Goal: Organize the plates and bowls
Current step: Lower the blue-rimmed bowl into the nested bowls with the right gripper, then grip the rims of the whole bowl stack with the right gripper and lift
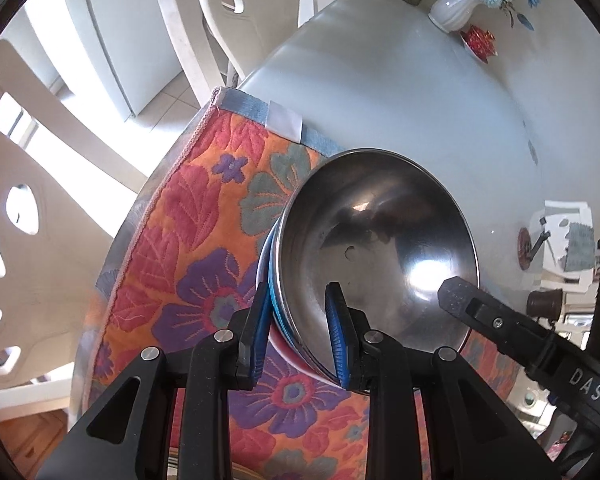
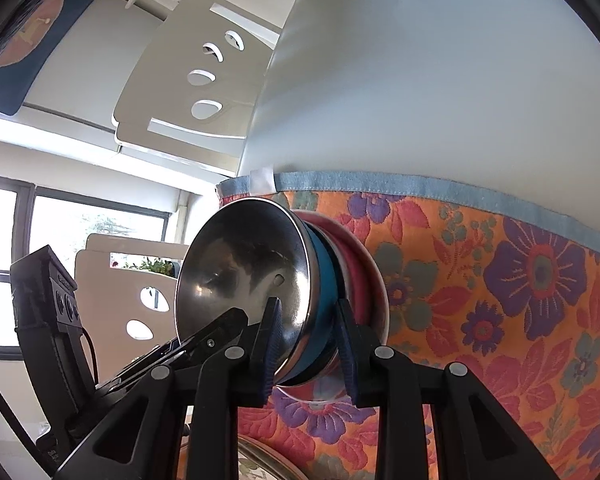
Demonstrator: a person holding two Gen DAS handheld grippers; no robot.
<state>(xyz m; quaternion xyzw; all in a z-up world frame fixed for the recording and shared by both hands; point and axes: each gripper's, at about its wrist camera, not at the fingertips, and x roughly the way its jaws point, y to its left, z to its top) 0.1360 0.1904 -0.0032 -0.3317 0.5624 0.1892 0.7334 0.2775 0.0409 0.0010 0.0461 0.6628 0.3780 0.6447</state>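
Bowls sit nested in a tilted stack, and I have both grippers on it from opposite sides of its rim. Through the left wrist camera I look into the steel bowl [image 1: 376,248], the uppermost of the stack, with a blue bowl [image 1: 275,304] and a pink-rimmed one beneath showing only as thin edges. My left gripper [image 1: 300,334] has its jaws clamped on those stacked rims, one blue pad inside the steel bowl and one outside. The stack hangs over the floral cloth [image 1: 204,216] on the desk [image 1: 400,100].

Only this view gives me the far end of the desk: a white vase [image 1: 456,8] of blue flowers and a small red dish [image 1: 478,42] beside it. It also shows the other tool's finger bearing white letters that read "DAS"; the rest of that word is cut off.

The right wrist camera shows the stack side-on, so the blue bowl [image 2: 326,280] and pink bowl [image 2: 356,276] are plainer behind the steel bowl [image 2: 244,276]. My right gripper [image 2: 310,344] is likewise clamped on the rims. A patterned dish at the bottom edge is mostly hidden by the tool. Writing on the wall panel at the top is too blurred to read.
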